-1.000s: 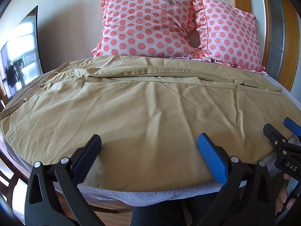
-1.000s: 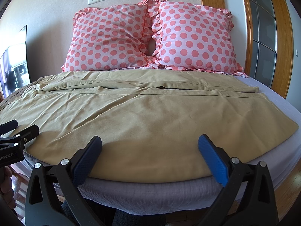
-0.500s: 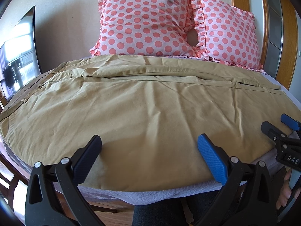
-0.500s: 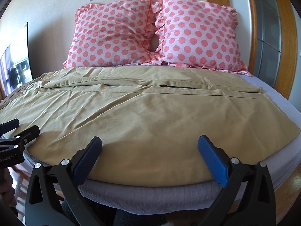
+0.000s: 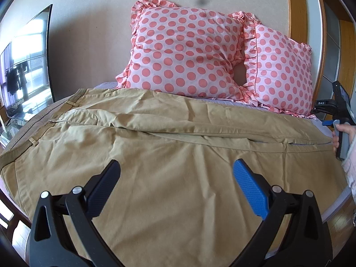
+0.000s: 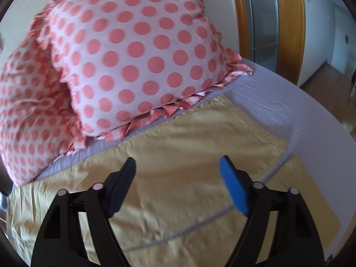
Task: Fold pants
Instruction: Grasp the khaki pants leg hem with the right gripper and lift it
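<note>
Bed carrying spotted pillows at far end, tan pants lying spread flat, left gripper hovering over near leg, fingers apart, right gripper hovering over cuff end, fingers apart, gripping nothing.

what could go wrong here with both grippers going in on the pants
1. The right hand-held gripper hovers open over the far leg's cuff, close to the polka-dot pillow; a grab placed short might catch its ruffle.
2. The left hand-held gripper is open above flat mid-fabric of the pants, not an edge; pinching there could bunch cloth and take one layer only.
3. The right view is blurred, so aim may be off.
</note>
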